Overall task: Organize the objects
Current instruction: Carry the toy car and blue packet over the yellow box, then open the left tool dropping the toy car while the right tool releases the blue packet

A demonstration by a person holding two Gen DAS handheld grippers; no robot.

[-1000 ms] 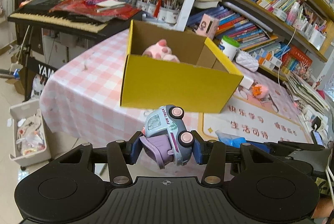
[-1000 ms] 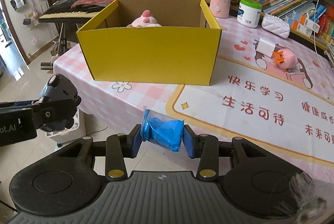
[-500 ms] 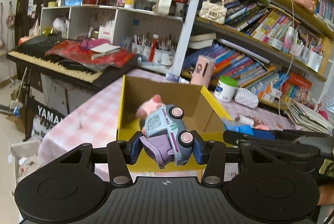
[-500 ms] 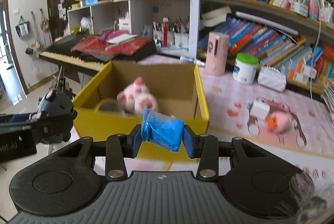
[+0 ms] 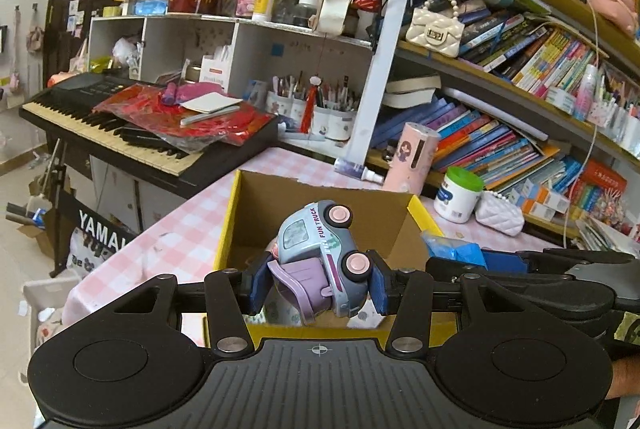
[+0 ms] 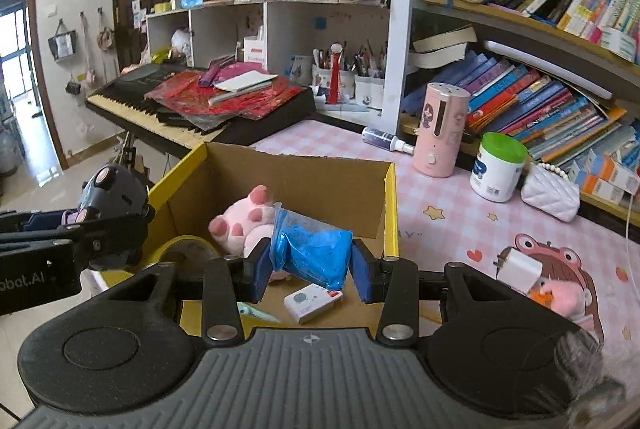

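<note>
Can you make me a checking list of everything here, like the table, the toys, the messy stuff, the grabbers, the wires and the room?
Surface: table with a pink checked cloth and a cartoon mat.
Job's things: yellow box open on the table, holding a pink plush, a tape roll and a small white box.
Clutter: pink canister, green-lidded jar, white quilted purse and orange plush on the table.
Grippers: left gripper shut on the toy truck; right gripper shut on the blue bag; both above the box.
Cables: white cord hanging down the bookshelf.
Surroundings: keyboard under red papers, crowded bookshelves.
</note>
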